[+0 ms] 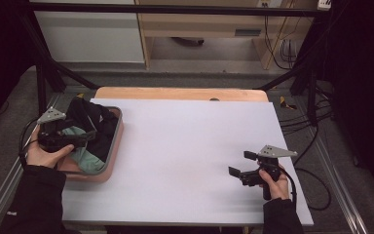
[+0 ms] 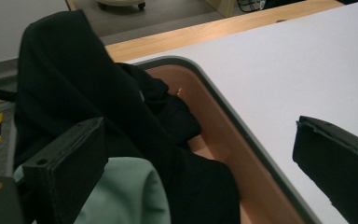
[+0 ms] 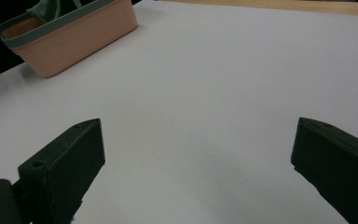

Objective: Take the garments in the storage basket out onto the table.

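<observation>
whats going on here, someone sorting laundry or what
A person holds a gripper in each hand. The left gripper hangs open over a pink bin at the table's left edge, above the black garment and pale green cloth inside. The right gripper waits open over the bare white tabletop.

The left black two-jaw tool, gripped in the left hand at the worktop's left edge, has its jaws spread wide, as does the right black two-jaw tool, held by the right hand near the front right corner.
</observation>
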Tool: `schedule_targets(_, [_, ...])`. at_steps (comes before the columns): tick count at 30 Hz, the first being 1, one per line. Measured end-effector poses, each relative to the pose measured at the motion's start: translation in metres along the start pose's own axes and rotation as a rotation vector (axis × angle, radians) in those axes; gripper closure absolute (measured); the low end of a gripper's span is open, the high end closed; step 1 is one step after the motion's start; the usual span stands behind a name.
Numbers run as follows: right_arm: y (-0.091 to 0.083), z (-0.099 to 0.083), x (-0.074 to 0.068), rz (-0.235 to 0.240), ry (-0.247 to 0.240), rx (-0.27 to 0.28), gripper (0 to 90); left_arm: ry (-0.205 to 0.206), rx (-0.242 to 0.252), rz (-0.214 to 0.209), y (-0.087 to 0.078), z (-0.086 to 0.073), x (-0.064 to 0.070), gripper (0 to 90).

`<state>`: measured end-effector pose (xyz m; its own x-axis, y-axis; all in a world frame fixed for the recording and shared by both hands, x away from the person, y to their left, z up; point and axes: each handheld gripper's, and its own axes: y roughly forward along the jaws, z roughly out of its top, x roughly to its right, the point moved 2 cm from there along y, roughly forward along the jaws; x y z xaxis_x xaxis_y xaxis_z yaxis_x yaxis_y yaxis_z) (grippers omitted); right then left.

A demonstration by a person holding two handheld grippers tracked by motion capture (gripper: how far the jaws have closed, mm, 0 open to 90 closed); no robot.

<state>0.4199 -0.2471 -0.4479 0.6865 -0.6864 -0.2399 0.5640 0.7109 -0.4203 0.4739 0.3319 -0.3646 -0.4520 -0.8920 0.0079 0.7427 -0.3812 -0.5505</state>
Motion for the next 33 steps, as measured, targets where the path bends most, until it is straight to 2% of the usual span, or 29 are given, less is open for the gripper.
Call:
schedule_targets(19, [0.000, 0.000, 0.001, -0.001, -0.001, -0.004, 3.2, -0.009, -0.049, 0.075, 0.012, 0.001, -0.030, 2.6])
schedule_targets(29, [0.001, -0.001, 0.001, -0.002, 0.000, -0.004, 3.2, -0.012, -0.068, 0.091, 0.020, -0.001, -0.041, 2.6])
schedule_targets(33, [0.001, -0.001, 0.001, -0.004, 0.001, -0.004, 3.2, -0.003, -0.088, 0.122, 0.024, -0.001, -0.046, 2.6])
